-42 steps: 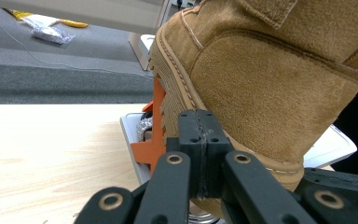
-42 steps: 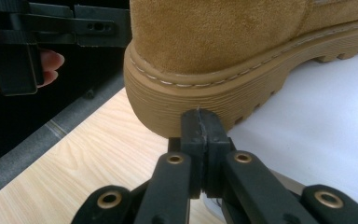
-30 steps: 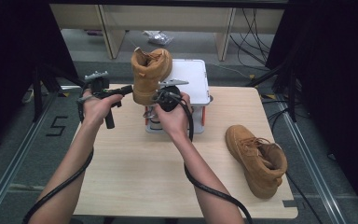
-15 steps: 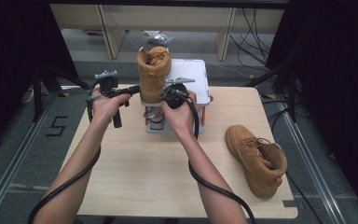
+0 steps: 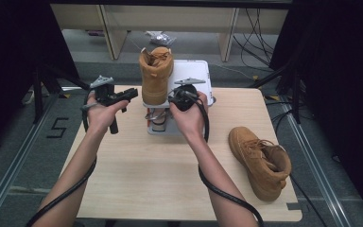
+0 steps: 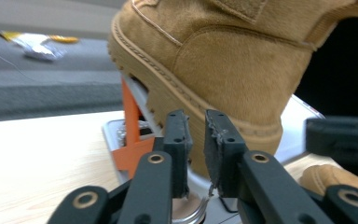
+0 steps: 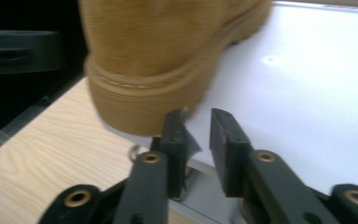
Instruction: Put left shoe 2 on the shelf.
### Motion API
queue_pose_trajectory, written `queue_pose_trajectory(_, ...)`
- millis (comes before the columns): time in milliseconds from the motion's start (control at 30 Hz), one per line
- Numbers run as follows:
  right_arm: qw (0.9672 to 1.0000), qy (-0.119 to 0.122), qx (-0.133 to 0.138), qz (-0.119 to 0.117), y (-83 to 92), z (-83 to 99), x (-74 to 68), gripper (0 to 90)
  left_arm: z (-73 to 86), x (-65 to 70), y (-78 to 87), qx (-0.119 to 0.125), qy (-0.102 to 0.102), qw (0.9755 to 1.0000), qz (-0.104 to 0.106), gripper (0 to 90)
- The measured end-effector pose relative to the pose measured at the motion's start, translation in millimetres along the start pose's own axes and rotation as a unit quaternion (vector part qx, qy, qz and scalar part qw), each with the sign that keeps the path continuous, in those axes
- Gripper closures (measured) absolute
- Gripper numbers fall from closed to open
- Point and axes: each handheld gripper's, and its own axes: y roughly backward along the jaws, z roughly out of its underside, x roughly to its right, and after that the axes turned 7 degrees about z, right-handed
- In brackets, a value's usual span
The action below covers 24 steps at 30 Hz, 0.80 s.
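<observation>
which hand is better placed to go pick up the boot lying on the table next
Right, probably. The lying boot is on the table's right side, nearer the right tongs. The left tongs sit across the boot on the stand. Both tongs have just been opening, with nothing between them.

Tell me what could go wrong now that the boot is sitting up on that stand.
The tan boot rests tilted on the white stand, heel overhanging; with both grippers' jaws just opened and empty, it may slide or tip off. The left gripper and right gripper sit close under the heel and could knock it while withdrawing.
</observation>
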Motion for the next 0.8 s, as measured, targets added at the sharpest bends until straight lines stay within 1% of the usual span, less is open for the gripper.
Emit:
queue_pose_trajectory(33, 1.0000, 0.000, 0.000, 0.000, 0.0, 0.0, 0.0, 73.7, 0.0, 0.0, 0.0, 0.000, 0.000, 1.0000, 0.000, 75.4)
queue_pose_trajectory(67, 1.0000, 0.002, 0.001, 0.006, 3.7, 1.1, 4.4, 71.6, 4.7, 1.8, 5.3, 0.002, -0.005, 1.0000, -0.002, 73.5)
queue_pose_trajectory(100, 0.9999, 0.003, 0.000, 0.010, 7.9, 2.8, 10.5, 69.5, 9.0, 3.4, 9.2, 0.003, -0.013, 0.9999, -0.003, 73.5)
queue_pose_trajectory(133, 0.9999, 0.001, -0.002, 0.012, 11.0, 4.6, 15.4, 67.5, 13.5, 4.8, 12.7, 0.004, -0.018, 0.9998, -0.003, 72.2)
queue_pose_trajectory(167, 0.9998, -0.001, -0.005, 0.020, 17.5, 8.5, 24.4, 65.2, 18.1, 6.0, 16.0, 0.006, -0.021, 0.9997, -0.003, 69.7)
queue_pose_trajectory(200, 0.9998, -0.001, -0.005, 0.020, 17.5, 8.5, 24.4, 65.2, 21.5, 6.5, 18.5, 0.007, -0.026, 0.9996, -0.003, 69.7)
queue_pose_trajectory(233, 0.9997, -0.002, -0.012, 0.023, 23.1, 12.6, 34.4, 62.7, 32.9, 6.8, 26.0, 0.008, -0.032, 0.9994, -0.006, 67.8)
queue_pose_trajectory(267, 0.9997, -0.002, -0.012, 0.023, 23.1, 12.6, 34.4, 62.7, 32.9, 6.8, 26.0, 0.008, -0.032, 0.9994, -0.006, 66.7)
queue_pose_trajectory(300, 0.9994, -0.003, -0.019, 0.030, 29.3, 15.6, 43.5, 60.4, 42.8, 6.5, 32.3, 0.014, -0.034, 0.9992, -0.016, 65.5)
queue_pose_trajectory(333, 0.9994, -0.003, -0.019, 0.030, 29.3, 15.6, 43.5, 60.4, 42.8, 6.5, 32.3, 0.014, -0.034, 0.9992, -0.016, 64.5)
queue_pose_trajectory(367, 0.9992, -0.005, -0.020, 0.034, 35.7, 18.9, 52.8, 58.6, 55.5, 7.3, 38.2, 0.016, -0.040, 0.9989, -0.021, 63.2)
queue_pose_trajectory(400, 0.9991, -0.009, -0.023, 0.035, 38.2, 20.2, 55.2, 57.8, 61.6, 7.8, 40.6, 0.018, -0.040, 0.9988, -0.024, 62.9)
queue_pose_trajectory(467, 0.9989, -0.013, -0.025, 0.039, 43.1, 25.0, 62.9, 56.9, 73.0, 9.1, 43.6, 0.010, -0.044, 0.9986, -0.027, 62.1)
queue_pose_trajectory(533, 0.9986, -0.017, -0.029, 0.042, 46.9, 30.5, 69.4, 55.9, 83.1, 9.2, 44.2, 0.006, -0.036, 0.9990, -0.024, 61.0)
queue_pose_trajectory(567, 0.9986, -0.015, -0.030, 0.042, 48.3, 33.3, 72.1, 55.6, 87.1, 9.0, 44.2, 0.002, -0.033, 0.9991, -0.026, 60.6)
queue_pose_trajectory(600, 0.9986, -0.015, -0.030, 0.042, 48.3, 33.3, 72.1, 55.6, 87.1, 9.0, 44.2, 0.002, -0.033, 0.9991, -0.026, 60.4)
queue_pose_trajectory(633, 0.9980, -0.024, -0.038, 0.045, 51.9, 39.3, 77.6, 54.8, 93.6, 8.1, 43.8, -0.001, -0.029, 0.9992, -0.027, 60.0)
queue_pose_trajectory(667, 0.9980, -0.024, -0.038, 0.045, 51.9, 39.3, 77.6, 54.8, 93.6, 8.1, 43.8, -0.001, -0.029, 0.9992, -0.027, 59.8)
queue_pose_trajectory(700, 0.9977, -0.022, -0.042, 0.049, 53.8, 42.6, 81.4, 54.2, 97.7, 8.7, 43.1, -0.005, -0.027, 0.9993, -0.026, 59.6)
queue_pose_trajectory(733, 0.9976, -0.019, -0.044, 0.050, 54.5, 42.9, 82.3, 53.9, 98.3, 8.9, 43.4, -0.009, -0.033, 0.9991, -0.026, 59.6)
queue_pose_trajectory(767, 0.9976, -0.019, -0.044, 0.050, 54.5, 42.9, 82.3, 53.9, 98.3, 8.9, 43.4, -0.009, -0.033, 0.9991, -0.026, 59.3)
queue_pose_trajectory(800, 0.9974, -0.024, -0.049, 0.047, 55.9, 43.4, 83.3, 53.4, 98.6, 9.0, 44.1, -0.007, -0.033, 0.9991, -0.026, 59.3)
